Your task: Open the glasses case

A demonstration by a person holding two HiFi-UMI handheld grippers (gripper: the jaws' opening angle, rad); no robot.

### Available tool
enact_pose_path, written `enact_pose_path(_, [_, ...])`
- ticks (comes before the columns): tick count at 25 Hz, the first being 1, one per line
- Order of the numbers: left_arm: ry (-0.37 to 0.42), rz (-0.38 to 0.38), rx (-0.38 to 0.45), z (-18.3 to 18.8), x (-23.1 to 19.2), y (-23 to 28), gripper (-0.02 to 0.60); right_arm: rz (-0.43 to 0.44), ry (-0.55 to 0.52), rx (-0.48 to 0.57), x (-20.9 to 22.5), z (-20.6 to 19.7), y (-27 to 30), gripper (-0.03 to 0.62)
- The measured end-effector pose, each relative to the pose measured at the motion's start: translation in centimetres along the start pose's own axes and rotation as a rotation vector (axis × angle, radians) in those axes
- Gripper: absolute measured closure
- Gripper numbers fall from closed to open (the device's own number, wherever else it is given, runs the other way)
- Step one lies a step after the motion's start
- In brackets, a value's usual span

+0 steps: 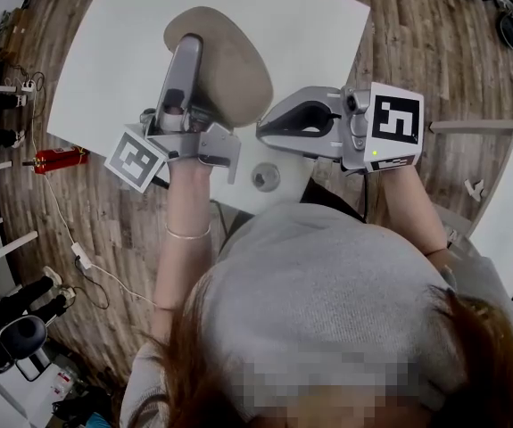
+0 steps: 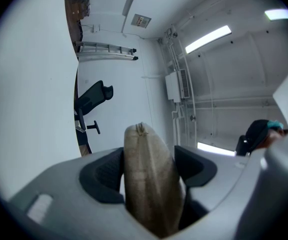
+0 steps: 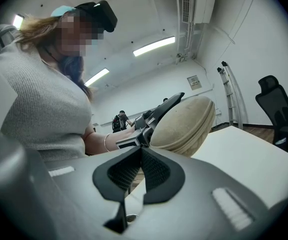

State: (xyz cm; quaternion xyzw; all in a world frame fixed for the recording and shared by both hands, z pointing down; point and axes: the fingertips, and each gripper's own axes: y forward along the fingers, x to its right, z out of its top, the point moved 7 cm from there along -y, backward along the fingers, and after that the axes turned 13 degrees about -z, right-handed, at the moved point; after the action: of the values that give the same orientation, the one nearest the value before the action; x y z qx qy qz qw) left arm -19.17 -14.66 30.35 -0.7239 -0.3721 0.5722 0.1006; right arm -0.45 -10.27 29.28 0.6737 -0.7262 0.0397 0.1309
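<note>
The glasses case (image 1: 229,61) is a tan fabric oval with a seam round its rim, held up above the white table (image 1: 318,25). My left gripper (image 1: 198,47) is shut on it. In the left gripper view the case (image 2: 151,184) stands edge-on between both black pads (image 2: 101,176), filling the gap. My right gripper (image 1: 265,130) is shut with nothing in it, just right of the case and pointing toward it. In the right gripper view its pads (image 3: 156,171) meet, and the case (image 3: 184,126) sits a little beyond them with the left gripper (image 3: 159,111) clamped on it.
A small grey round object (image 1: 265,177) lies on the table near its front edge. A second white table (image 1: 506,194) stands at the right. A red object (image 1: 60,159) and cables lie on the wood floor at the left. A black office chair (image 3: 276,109) stands beyond the table.
</note>
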Motion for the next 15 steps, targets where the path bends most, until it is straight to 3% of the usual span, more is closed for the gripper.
enact_pose_path(15, [-0.038,0.038,0.024,-0.8,1.4,1.7,0.268,0.033,0.015,0.007,-0.5,0.1,1.1,0.589])
